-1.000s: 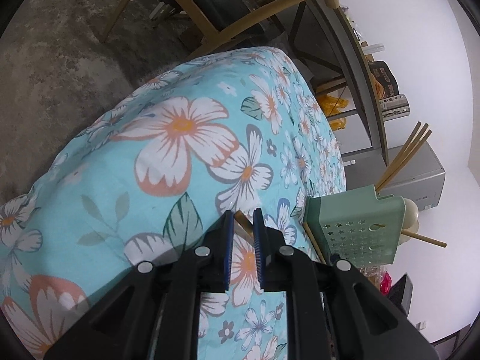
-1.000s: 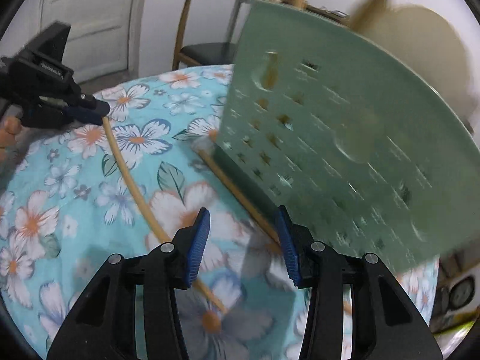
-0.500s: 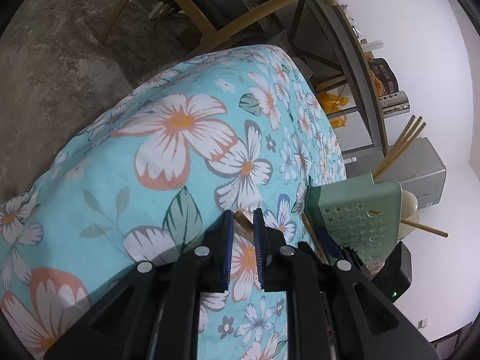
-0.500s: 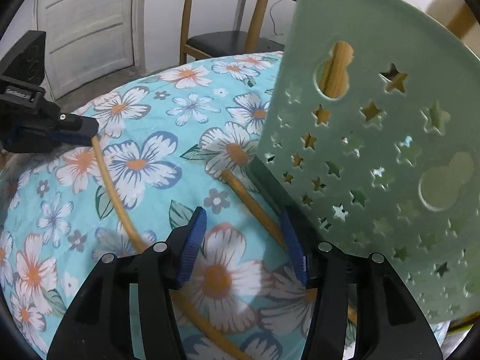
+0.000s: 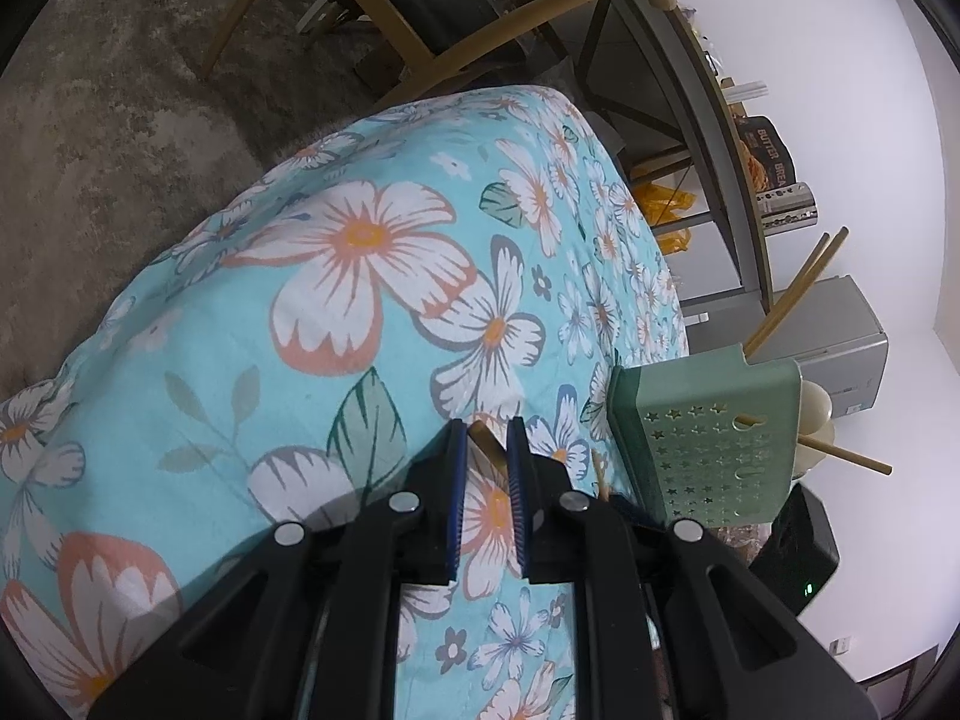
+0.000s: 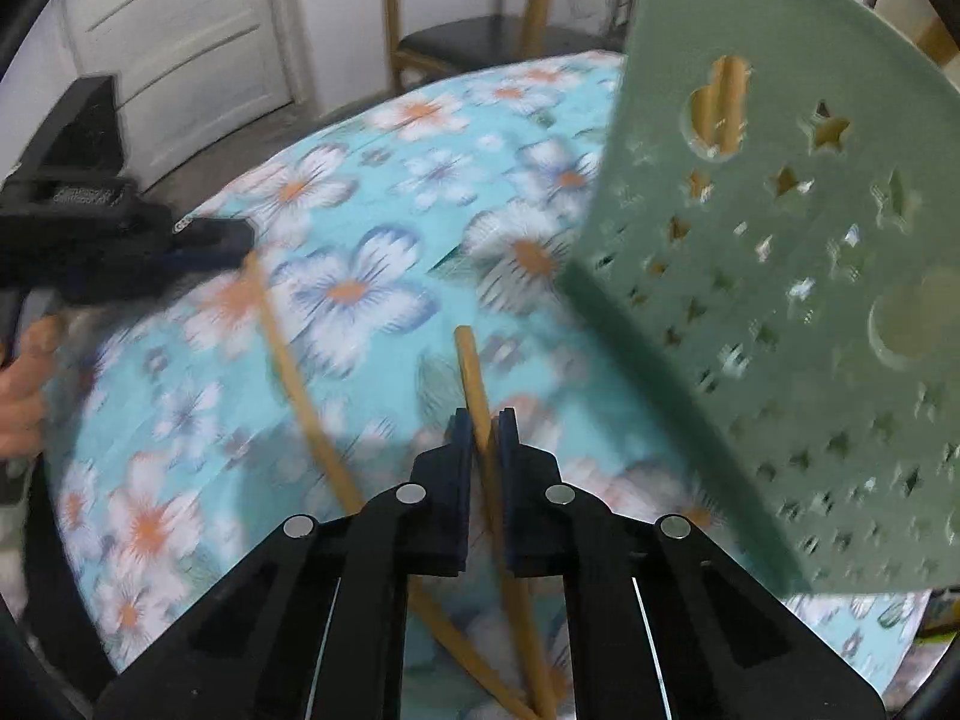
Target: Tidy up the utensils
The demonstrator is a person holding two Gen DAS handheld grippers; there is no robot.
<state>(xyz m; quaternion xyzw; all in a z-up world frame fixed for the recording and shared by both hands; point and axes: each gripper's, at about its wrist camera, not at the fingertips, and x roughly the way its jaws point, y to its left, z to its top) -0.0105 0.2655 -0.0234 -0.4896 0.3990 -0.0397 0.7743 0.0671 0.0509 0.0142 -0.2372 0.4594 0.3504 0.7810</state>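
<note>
In the left wrist view my left gripper is shut on the end of a wooden chopstick over the floral cloth. The right wrist view shows that chopstick running from the left gripper down the table. My right gripper is closing on a second chopstick, which sits between its blue pads and touches them. This is right beside the green star-punched utensil holder. The holder stands upright with chopsticks sticking out of its top.
A turquoise floral tablecloth covers the round table. A wooden chair stands past its far edge and another chair is behind it in the right wrist view. A person's hand holds the left gripper. Shelving is at the right.
My right gripper came in close to the holder's base and shut around the chopstick that lay there; that stick now points away between the pads. The left gripper kept still.
</note>
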